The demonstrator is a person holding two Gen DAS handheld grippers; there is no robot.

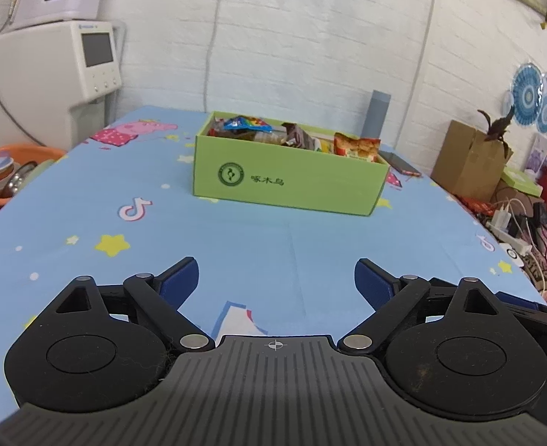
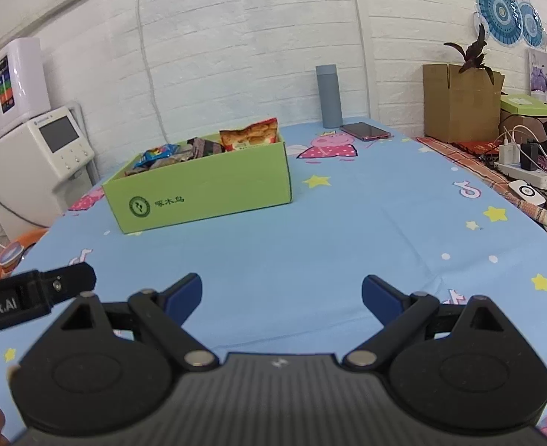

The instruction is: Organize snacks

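Both grippers over tabletop (image 1: 254, 238), pointing at green box (image 1: 292, 182) mid-table. Left gripper (image 1: 276, 278): jaws wide, nothing btwn, blue pads (image 1: 182, 278) clear of cloth items. Right gripper (image 2: 281, 297): jaws wide too, empty. Box sits well ahead of both, not touched. Snacks packed inside box: blue packet (image 1: 241, 123) at far-left, brown wrapper (image 1: 297, 135) mid, orange-red snack bag (image 1: 356, 145) at right end, sticking up above rim. In right view same bag (image 2: 251, 134) at box's far corner. Behind box: grey flask (image 2: 328, 96) upright near wall, phone (image 2: 364, 131) flat just beside it. Cardboard box (image 2: 457, 107) w/ plant off tabletop to right; white appliance (image 1: 87, 59) to left. Blue cartoon cloth covers tabletop, otherwise bare near grippers.
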